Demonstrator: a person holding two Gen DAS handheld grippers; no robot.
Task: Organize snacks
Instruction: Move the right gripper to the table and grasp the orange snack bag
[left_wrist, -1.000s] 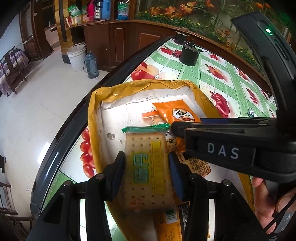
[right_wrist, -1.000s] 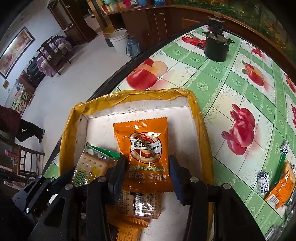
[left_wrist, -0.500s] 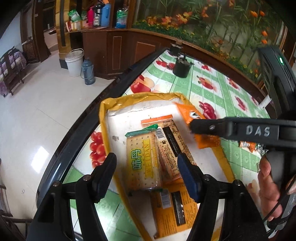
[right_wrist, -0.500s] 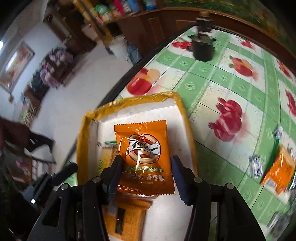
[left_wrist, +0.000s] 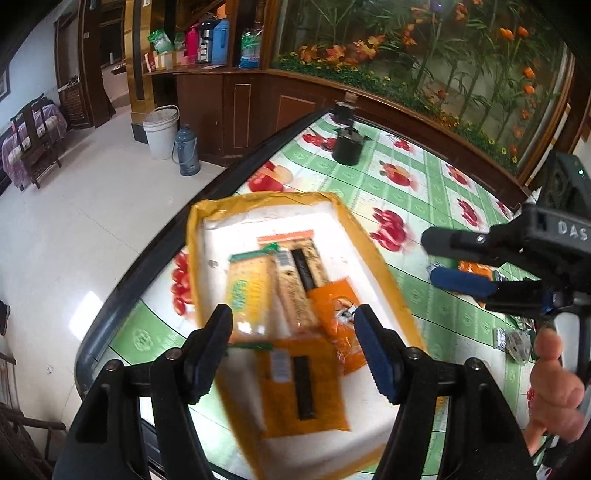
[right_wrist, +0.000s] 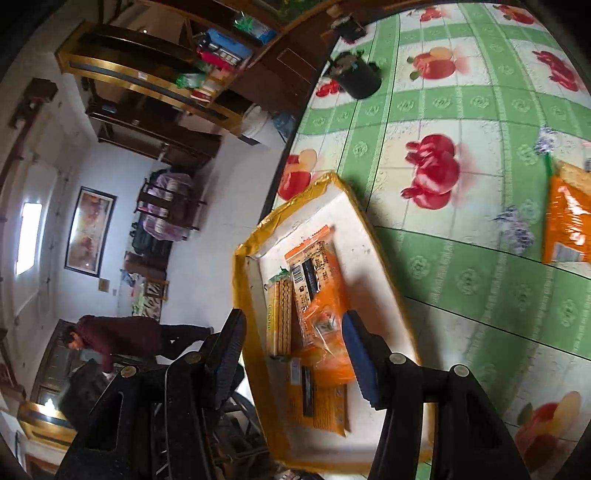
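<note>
A white tray with a yellow taped rim (left_wrist: 195, 258) lies near the table's edge. In it are a yellow-green cracker pack (left_wrist: 247, 291), a pack with a black bar (left_wrist: 299, 273), an orange packet (left_wrist: 336, 306) and a flat orange pack (left_wrist: 303, 387). My left gripper (left_wrist: 293, 325) hangs open above them, holding nothing. My right gripper (right_wrist: 293, 332) is rolled sideways over the tray (right_wrist: 384, 258). Its jaws are opening, the orange packet (right_wrist: 321, 317) lies loose below them, and nothing is gripped. In the left wrist view the right gripper (left_wrist: 443, 258) sits to the tray's right.
Loose snacks lie on the green fruit-print cloth right of the tray: an orange pack (right_wrist: 567, 225) and small wrappers (right_wrist: 517, 229). A black pot (left_wrist: 347, 147) stands far back. The table's dark edge (left_wrist: 122, 302) runs left of the tray. A person (right_wrist: 110, 339) bends in the room beyond.
The left gripper let go of the cracker pack, opened wide and drew back upward. The right gripper let the orange packet drop into the tray, rolled sideways and moved off to the right.
</note>
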